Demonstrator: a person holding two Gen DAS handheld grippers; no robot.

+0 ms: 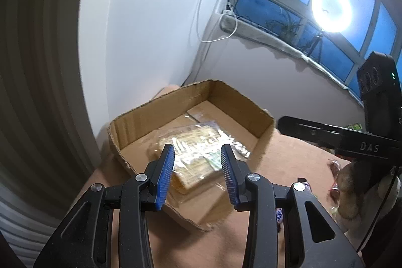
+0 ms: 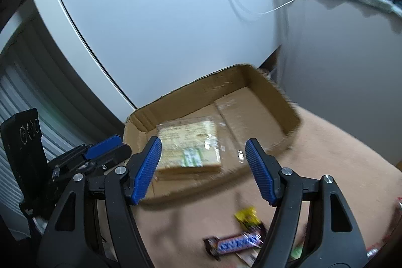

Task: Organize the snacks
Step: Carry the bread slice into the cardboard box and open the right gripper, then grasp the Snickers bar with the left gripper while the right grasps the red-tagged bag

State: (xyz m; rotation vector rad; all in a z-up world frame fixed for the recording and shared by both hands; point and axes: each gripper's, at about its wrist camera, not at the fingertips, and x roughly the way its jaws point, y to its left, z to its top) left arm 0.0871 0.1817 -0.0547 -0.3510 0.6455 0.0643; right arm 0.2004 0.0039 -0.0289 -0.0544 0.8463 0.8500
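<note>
A shallow cardboard box stands on a tan table. A clear-wrapped pack of pale wafers lies flat inside it. My left gripper is open and empty, held just above the pack. My right gripper is open and empty above the box's near rim. A brown chocolate bar and a yellow snack packet lie on the table below the right gripper.
White walls rise behind the box. A window sill and a ring light are at the back right. Small red-wrapped snacks lie on the table at the right. The right gripper's body reaches in from the right.
</note>
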